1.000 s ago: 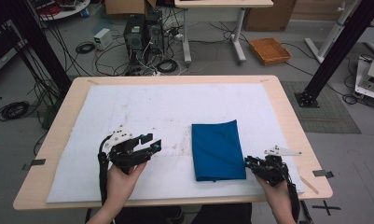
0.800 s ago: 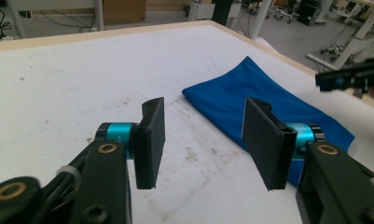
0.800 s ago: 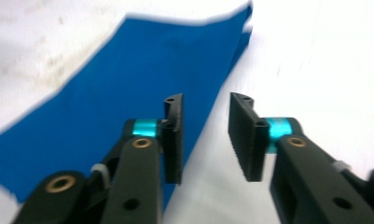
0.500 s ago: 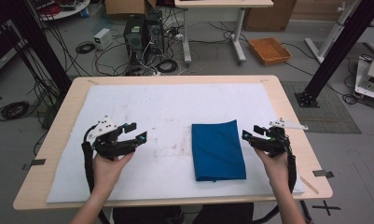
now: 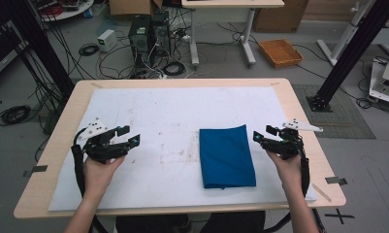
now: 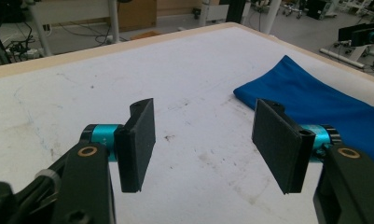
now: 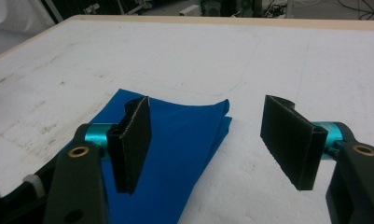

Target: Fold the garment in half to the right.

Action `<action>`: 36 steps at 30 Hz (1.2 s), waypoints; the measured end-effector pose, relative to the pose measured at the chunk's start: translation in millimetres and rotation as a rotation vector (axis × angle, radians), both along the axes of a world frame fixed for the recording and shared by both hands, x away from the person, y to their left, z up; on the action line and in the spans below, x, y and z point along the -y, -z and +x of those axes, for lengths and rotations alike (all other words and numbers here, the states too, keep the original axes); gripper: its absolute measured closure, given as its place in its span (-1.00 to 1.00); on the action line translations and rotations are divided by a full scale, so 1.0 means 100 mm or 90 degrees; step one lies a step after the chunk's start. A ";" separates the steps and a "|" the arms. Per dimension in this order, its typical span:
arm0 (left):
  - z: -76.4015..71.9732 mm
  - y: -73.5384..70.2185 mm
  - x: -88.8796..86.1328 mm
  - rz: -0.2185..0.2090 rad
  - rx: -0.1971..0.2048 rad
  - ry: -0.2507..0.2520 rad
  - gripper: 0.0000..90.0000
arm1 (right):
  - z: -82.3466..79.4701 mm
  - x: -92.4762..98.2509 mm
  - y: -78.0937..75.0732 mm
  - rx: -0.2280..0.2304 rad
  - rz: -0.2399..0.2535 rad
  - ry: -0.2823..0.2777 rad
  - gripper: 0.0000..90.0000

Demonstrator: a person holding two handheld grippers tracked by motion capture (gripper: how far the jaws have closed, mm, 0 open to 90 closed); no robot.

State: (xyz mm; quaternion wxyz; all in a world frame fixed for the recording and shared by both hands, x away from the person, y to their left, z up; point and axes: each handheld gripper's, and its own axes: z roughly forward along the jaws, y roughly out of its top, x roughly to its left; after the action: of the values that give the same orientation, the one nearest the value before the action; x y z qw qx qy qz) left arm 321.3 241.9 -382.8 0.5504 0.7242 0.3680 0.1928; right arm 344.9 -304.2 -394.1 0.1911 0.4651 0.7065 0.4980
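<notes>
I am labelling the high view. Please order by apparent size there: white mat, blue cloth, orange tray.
1. white mat
2. blue cloth
3. orange tray, though it lies farther from the camera, so its true size is unsure.

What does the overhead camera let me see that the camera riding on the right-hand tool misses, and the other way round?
The high view takes in both of the person's hands, the left gripper, the whole wooden table and the floor behind it with its cables, computer towers and an orange tray.

The right gripper view gives a close look at that gripper's black jaw pads, standing wide apart with nothing between them.

Both show the folded blue cloth lying on the white mat, and the right gripper.
</notes>
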 end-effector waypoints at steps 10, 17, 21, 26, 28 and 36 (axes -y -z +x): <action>0.01 0.05 -0.04 0.002 -0.005 -0.006 -0.14 | -0.03 0.06 -0.05 0.010 0.000 0.010 -0.26; 0.01 0.06 -0.04 0.004 -0.007 -0.004 -0.14 | -0.03 0.07 -0.06 0.013 -0.001 0.010 -0.26; 0.01 0.06 -0.03 0.004 -0.007 -0.002 -0.14 | -0.03 0.07 -0.06 0.013 -0.002 0.009 -0.26; 0.01 0.06 -0.03 0.005 -0.008 -0.001 -0.14 | -0.03 0.08 -0.06 0.008 -0.002 0.011 -0.27; 0.01 0.06 -0.03 0.006 -0.009 0.000 -0.14 | -0.03 0.07 -0.06 0.008 -0.001 0.010 -0.27; 0.00 0.06 -0.02 0.009 -0.009 0.000 -0.14 | -0.03 0.09 -0.06 0.010 -0.001 0.014 -0.27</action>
State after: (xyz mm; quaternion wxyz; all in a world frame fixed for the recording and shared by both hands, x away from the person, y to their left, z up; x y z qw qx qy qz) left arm 321.7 243.5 -389.2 0.5428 0.7292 0.3706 0.1904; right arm 341.4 -313.4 -387.8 0.2024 0.4686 0.7004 0.4989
